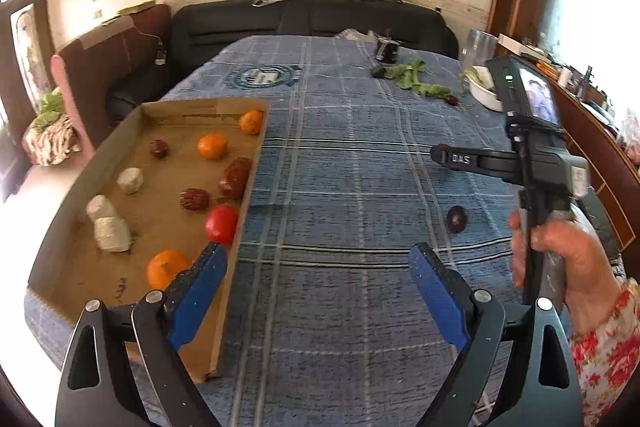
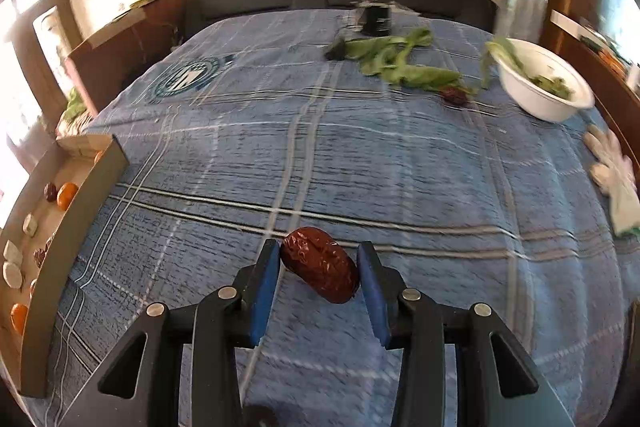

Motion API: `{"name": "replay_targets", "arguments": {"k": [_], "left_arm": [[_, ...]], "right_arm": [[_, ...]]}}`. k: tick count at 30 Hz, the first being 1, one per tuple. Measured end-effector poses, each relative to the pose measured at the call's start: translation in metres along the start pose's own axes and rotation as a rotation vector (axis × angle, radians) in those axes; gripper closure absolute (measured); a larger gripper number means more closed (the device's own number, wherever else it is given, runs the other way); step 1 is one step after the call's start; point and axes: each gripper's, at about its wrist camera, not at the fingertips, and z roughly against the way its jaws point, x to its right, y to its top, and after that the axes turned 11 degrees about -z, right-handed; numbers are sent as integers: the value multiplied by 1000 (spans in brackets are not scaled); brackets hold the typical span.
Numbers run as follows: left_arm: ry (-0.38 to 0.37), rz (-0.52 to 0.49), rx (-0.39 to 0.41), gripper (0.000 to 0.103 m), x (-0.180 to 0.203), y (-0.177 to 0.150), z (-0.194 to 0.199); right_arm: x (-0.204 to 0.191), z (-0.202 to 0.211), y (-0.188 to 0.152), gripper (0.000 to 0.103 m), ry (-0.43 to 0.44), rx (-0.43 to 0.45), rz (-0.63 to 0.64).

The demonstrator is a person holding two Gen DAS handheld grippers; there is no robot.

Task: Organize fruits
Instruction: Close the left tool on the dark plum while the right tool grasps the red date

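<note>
Now straddling a date with the right gripper, jaws parted, not yet pinching. Left gripper wide, empty. Next, probably: squeeze, lift, carry to tray.

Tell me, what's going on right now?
Left claw open, empty. Right claw closing around a red date on the blanket. Cardboard tray to the left, path clear.

We look from the left gripper, high over the blue blanket, facing the black sofa, with the cardboard tray close on our left. From the right gripper we sit lower. Both views share blanket, tray and sofa.
</note>
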Motion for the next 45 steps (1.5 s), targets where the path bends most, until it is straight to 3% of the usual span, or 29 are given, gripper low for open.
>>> {"name": "replay_targets", "arguments": {"k": [3, 7, 12, 16, 22, 28, 34, 36, 37, 40, 45], "left_arm": [[-53, -21, -19, 11, 13, 9, -13], [-117, -90, -39, 11, 44, 23, -39], [-177, -162, -57, 13, 80, 36, -77], [-247, -134, -98, 39, 88, 39, -100], [-335, -101, -71, 52, 87, 35, -111], [-357, -58, -61, 52, 80, 34, -113], [-362, -75, -56, 49, 85, 35, -112], [-349, -92, -57, 62, 88, 35, -111], [-354, -102, -62, 82, 90, 35, -112], [-356, -118, -57, 84, 93, 35, -111], [-360, -63, -33, 85, 82, 35, -108]], "right_arm": [[27, 22, -11, 60, -64, -6, -70], [74, 47, -29, 59, -38, 27, -183], [95, 45, -37, 59, 10, 58, -256], [89, 41, -36, 59, 0, 63, -224], [88, 42, -39, 59, 5, 52, -224], [96, 47, -45, 59, 42, 38, -271], [86, 45, -46, 60, -14, 56, -230], [83, 44, -47, 68, -41, 60, -208], [81, 44, -47, 69, -48, 63, -201], [81, 44, -47, 69, -46, 67, -206], [81, 53, -46, 69, -33, 121, -210]]}}
